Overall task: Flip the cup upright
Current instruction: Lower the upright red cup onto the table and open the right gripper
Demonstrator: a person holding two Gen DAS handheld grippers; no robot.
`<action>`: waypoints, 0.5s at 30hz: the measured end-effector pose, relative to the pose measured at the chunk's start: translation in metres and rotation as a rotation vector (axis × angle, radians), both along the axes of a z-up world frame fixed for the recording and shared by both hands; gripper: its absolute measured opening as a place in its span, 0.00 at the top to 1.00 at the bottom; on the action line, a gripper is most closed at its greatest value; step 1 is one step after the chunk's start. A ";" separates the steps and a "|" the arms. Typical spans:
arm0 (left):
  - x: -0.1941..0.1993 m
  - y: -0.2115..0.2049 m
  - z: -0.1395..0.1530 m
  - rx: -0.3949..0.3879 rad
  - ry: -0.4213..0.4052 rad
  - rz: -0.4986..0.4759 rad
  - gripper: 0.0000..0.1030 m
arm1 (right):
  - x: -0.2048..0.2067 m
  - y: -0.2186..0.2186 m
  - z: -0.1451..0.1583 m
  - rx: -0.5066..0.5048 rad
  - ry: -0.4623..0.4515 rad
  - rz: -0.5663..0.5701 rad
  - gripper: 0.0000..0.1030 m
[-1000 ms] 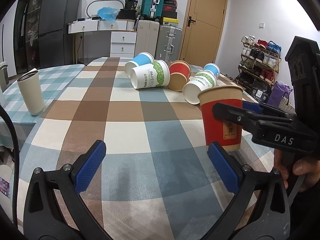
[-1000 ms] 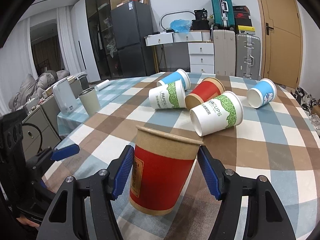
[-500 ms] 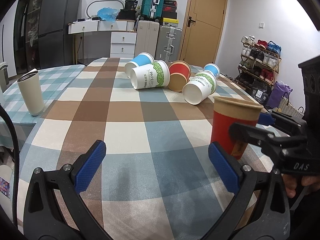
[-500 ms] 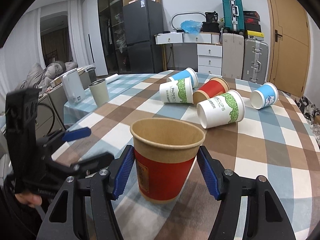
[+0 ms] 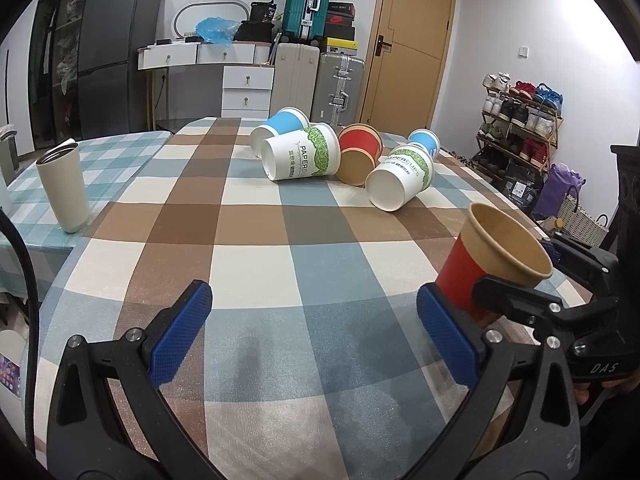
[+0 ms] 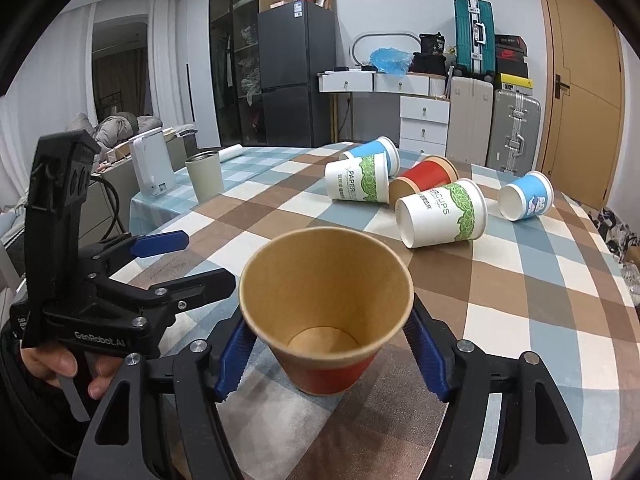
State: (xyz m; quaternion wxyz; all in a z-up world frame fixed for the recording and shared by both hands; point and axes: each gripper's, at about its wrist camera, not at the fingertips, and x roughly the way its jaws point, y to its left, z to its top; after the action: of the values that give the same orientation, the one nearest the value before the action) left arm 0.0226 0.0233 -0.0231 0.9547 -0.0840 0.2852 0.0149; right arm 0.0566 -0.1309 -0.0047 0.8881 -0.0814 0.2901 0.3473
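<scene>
A red paper cup with a brown rim (image 6: 326, 316) is held mouth-up between the blue pads of my right gripper (image 6: 332, 354), which is shut on it, just above the checked tablecloth (image 6: 520, 304). In the left wrist view the same cup (image 5: 496, 264) shows at the right, tilted, with the right gripper (image 5: 532, 280) around it. My left gripper (image 5: 316, 336) is open and empty over the near tablecloth (image 5: 280, 272). It also shows in the right wrist view (image 6: 168, 264), left of the cup.
Several paper cups lie on their sides farther back: white-green ones (image 5: 302, 158) (image 5: 400, 182), a red one (image 5: 358, 154) and blue ones (image 5: 280, 124) (image 5: 425, 140). A beige tumbler (image 5: 64, 190) stands at the left. Suitcases and drawers stand behind the table.
The right gripper has pulled the red cup back toward the table's near right edge and tipped it, so that its mouth now faces the right wrist camera. The left gripper has stayed open in place.
</scene>
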 end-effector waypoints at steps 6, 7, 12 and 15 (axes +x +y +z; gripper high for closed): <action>-0.005 -0.001 0.003 0.007 -0.031 0.008 0.01 | -0.006 -0.013 0.007 0.050 -0.046 0.015 0.04; -0.005 -0.002 0.004 0.006 -0.038 0.006 0.01 | -0.007 -0.016 0.009 0.061 -0.051 0.019 0.02; -0.007 -0.005 0.007 -0.007 -0.072 -0.012 0.01 | -0.009 -0.034 0.010 0.112 -0.067 0.044 0.00; -0.012 -0.007 0.009 0.002 -0.094 -0.020 0.01 | -0.014 -0.045 0.011 0.145 -0.089 0.050 0.00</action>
State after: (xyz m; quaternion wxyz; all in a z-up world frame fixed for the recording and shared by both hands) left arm 0.0109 0.0159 -0.0141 0.9671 -0.0809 0.2410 0.0016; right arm 0.0429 -0.1758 0.0058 0.8946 -0.0393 0.2223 0.3857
